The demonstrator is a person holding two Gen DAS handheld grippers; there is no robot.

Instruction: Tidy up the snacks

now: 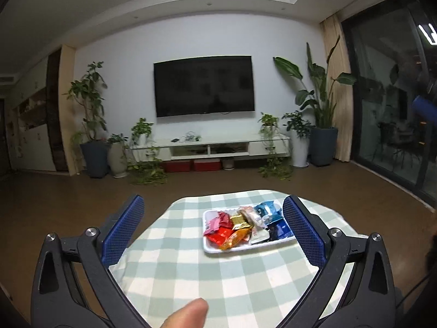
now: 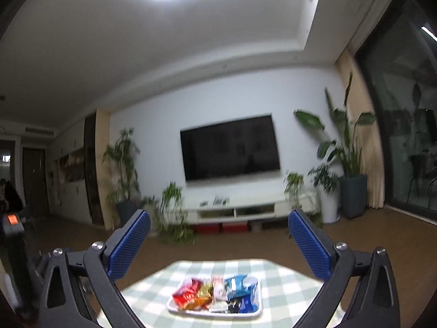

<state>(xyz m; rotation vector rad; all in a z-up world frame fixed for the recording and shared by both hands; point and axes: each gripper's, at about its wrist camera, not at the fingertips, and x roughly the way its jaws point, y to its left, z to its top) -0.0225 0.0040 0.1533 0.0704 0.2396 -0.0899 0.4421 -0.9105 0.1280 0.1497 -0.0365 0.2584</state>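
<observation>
a living room fills both views: a white wall with a dark flat wall-mounted television (image 1: 203, 86), a low white media cabinet (image 1: 210, 147) under it, and leafy potted plants (image 1: 316, 104) on either side. nearer the cameras stands a small table under a green-and-white checked cloth (image 1: 174, 259). on the cloth sits a shallow white rectangular tray (image 1: 215, 248), and in it lies a heap of small foil snack packets (image 1: 243, 227): red and pink ones toward the tray's left end, gold and orange in the middle, white and blue toward the right end. no packet shows loose on the cloth, so the sorting looks finished or nearly so.

the left gripper (image 1: 213, 218), black-framed with blue textured pads, has its jaws spread wide with nothing between them. the right gripper (image 2: 218, 235), of the same build, is likewise spread wide and empty. a fingertip (image 1: 188, 314) of the person shows at the bottom edge of the left view.

the tray lies ahead of and below both tools, its long axis running across the view from left to right. in the left view it sits right of centre, its right end just inside the right finger; in the right view it sits low and roughly centred, blurred. neither tool touches it. i judge the left one the nearer, though only slightly.
</observation>
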